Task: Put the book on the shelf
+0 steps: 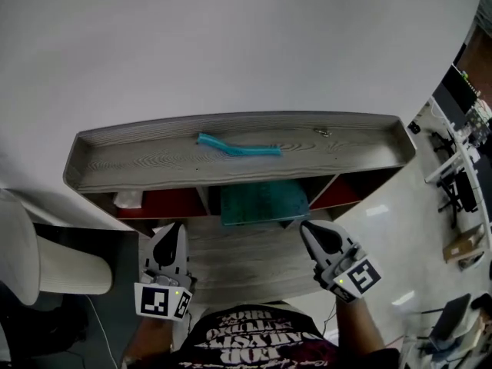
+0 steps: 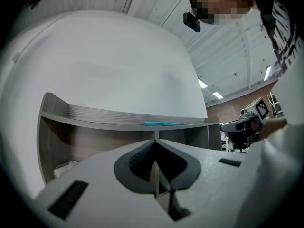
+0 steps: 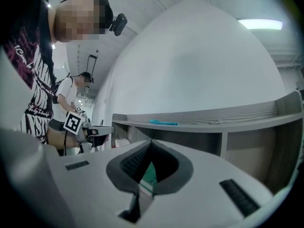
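Facing one shelf (image 1: pixel 138 160) with one book (image 1: pixel 265 202) and one stick (image 1: pixel 238 147), we are holding two closed, empty tools: left gripper (image 1: pixel 175 229), right gripper (image 1: pixel 307 227).

The shelf (image 1: pixel 138 164) is matt grey wood grain; the book (image 1: pixel 264 202) has a dull teal cover.

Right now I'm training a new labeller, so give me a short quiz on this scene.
1. True or false: the shelf top is bare.
2. What is the right gripper shut on?
3. In the head view, the book is at which compartment: A left, B middle, C right?
Key: 1 false, a blue strip lies on it; 2 the book; 3 B.
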`<state>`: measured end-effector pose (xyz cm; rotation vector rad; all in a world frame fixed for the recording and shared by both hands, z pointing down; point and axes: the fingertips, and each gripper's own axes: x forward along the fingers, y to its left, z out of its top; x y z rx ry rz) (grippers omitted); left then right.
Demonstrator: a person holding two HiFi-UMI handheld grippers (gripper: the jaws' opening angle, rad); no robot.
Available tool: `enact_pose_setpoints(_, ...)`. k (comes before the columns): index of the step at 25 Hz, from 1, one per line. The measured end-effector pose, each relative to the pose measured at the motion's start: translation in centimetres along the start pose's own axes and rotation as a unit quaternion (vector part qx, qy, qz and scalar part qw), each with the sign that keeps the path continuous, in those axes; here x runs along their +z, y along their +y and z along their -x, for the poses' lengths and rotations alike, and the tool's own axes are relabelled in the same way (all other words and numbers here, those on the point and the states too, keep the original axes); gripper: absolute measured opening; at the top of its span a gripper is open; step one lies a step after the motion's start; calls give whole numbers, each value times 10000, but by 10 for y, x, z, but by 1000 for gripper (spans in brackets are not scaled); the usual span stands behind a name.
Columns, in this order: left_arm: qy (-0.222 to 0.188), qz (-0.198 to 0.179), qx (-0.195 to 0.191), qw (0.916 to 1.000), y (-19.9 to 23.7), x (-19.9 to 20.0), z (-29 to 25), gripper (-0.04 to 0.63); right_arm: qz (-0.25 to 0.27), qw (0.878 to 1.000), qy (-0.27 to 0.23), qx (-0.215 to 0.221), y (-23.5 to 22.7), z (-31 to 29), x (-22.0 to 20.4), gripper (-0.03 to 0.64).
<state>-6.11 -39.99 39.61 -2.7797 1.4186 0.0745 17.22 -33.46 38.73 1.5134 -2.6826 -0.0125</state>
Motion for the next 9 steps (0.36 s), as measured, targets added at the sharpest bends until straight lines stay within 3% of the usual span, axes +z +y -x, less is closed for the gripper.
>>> enact_pose_setpoints(9, 37, 32, -510, 9987, -3, -8, -9, 6, -126, 9997, 40, -212, 11, -1, 0, 3)
